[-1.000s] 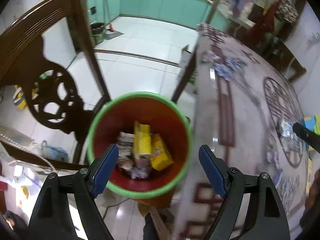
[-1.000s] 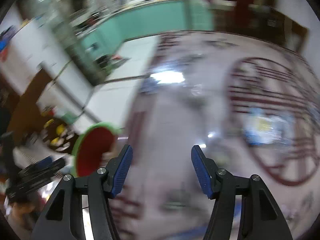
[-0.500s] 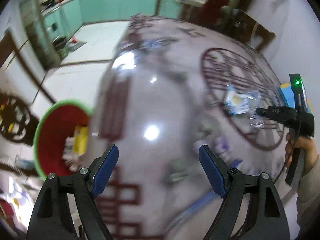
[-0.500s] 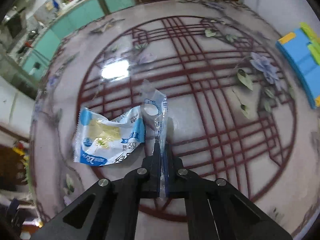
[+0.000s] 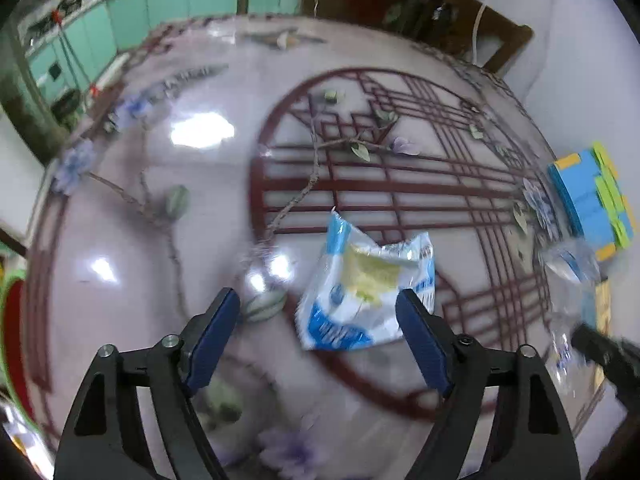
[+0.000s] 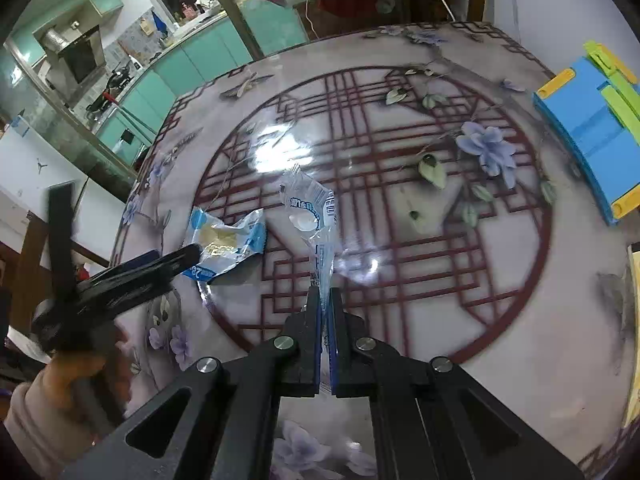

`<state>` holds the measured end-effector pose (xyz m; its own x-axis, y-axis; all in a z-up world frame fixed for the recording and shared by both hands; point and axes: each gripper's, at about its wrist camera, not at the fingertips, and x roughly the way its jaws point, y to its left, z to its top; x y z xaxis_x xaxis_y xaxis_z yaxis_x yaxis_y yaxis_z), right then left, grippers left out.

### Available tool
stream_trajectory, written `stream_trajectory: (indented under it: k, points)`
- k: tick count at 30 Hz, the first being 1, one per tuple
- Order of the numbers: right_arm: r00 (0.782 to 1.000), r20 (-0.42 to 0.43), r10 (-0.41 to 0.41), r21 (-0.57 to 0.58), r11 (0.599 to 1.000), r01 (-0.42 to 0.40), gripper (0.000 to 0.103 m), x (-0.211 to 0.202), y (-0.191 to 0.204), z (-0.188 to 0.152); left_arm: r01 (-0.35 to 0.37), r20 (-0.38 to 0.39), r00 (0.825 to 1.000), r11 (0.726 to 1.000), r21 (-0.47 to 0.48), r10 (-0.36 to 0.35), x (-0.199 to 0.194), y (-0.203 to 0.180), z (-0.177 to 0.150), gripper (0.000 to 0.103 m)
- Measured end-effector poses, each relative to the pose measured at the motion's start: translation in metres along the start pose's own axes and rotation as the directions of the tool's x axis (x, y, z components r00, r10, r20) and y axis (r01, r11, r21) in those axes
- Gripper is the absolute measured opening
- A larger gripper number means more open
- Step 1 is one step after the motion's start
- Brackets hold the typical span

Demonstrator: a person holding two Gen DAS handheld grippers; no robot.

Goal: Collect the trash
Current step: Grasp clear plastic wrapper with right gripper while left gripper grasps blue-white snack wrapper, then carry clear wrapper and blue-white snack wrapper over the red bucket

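A blue and white snack wrapper point(image 5: 366, 284) lies crumpled on the round patterned table point(image 5: 160, 248). My left gripper point(image 5: 318, 332) is open, its fingers either side of the wrapper's near end, just above it. The wrapper also shows in the right wrist view point(image 6: 226, 244) with the left gripper point(image 6: 176, 258) at its near edge. My right gripper point(image 6: 325, 300) is shut on a clear plastic wrapper point(image 6: 310, 212) and holds it above the table. That clear wrapper shows blurred at the right of the left wrist view point(image 5: 570, 272). The red bin with a green rim point(image 5: 10, 320) peeks in at the far left.
A blue and green box point(image 6: 588, 128) lies at the table's right edge; it also shows in the left wrist view point(image 5: 592, 200). A wooden chair point(image 5: 472, 28) stands behind the table. Teal kitchen cabinets point(image 6: 192, 60) line the back.
My left gripper has swung from over the bin to the table and now straddles the blue and white wrapper. My right gripper has shut on the clear wrapper and lifted it.
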<state>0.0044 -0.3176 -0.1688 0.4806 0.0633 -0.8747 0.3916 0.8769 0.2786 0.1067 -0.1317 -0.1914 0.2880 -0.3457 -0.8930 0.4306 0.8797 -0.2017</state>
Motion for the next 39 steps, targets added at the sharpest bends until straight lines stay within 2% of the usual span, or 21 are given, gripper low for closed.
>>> stream_trajectory:
  k: [2,3,4,5,7,11,14,19,26,39]
  points:
    - [1.0,0.005,0.004,-0.002,1.0,-0.004,0.002,-0.002,-0.007,0.004,0.007,-0.015,1.0,1.0,-0.018,-0.007,0.008,-0.001,0.004,0.059]
    - [1.0,0.006,0.009,-0.002,1.0,-0.009,0.002,-0.002,-0.008,0.006,0.01,-0.026,1.0,1.0,-0.018,-0.01,0.012,-0.003,0.004,0.04]
    - [1.0,0.007,0.016,-0.003,1.0,-0.016,0.002,-0.002,-0.008,0.008,0.017,-0.039,0.999,1.0,-0.017,-0.018,0.015,-0.005,0.003,0.027]
    - [1.0,0.007,0.023,-0.007,1.0,-0.023,0.002,0.0,-0.007,0.01,0.035,-0.038,0.999,0.999,-0.02,-0.036,0.014,-0.005,0.003,0.025]
    - [1.0,0.01,0.027,-0.034,0.999,-0.027,0.002,0.003,-0.001,0.015,0.077,-0.031,0.996,0.996,-0.053,-0.079,0.007,-0.001,0.002,0.009]
    - [0.999,0.021,0.029,-0.076,0.997,-0.028,0.002,0.009,0.014,0.02,0.059,0.054,0.997,0.995,-0.085,-0.054,-0.027,0.005,-0.002,0.008]
    - [0.999,0.018,0.052,-0.088,0.995,-0.05,0.002,0.013,0.024,0.022,-0.007,0.109,0.994,0.996,-0.085,0.016,-0.058,0.01,-0.014,0.008]
    - [0.997,0.022,0.08,-0.116,0.99,-0.077,0.002,0.012,0.044,0.021,-0.092,0.128,0.986,0.99,-0.102,0.105,-0.086,0.023,-0.027,0.008]
    - [0.994,0.047,0.102,-0.157,0.983,-0.094,0.002,0.0,0.071,0.016,-0.118,0.159,0.976,0.978,-0.172,0.146,-0.115,0.043,-0.051,0.008]
    - [0.988,0.062,0.14,-0.244,0.962,-0.121,0.002,-0.017,0.122,0.001,-0.143,0.215,0.957,0.962,-0.232,0.194,-0.148,0.079,-0.071,0.008]
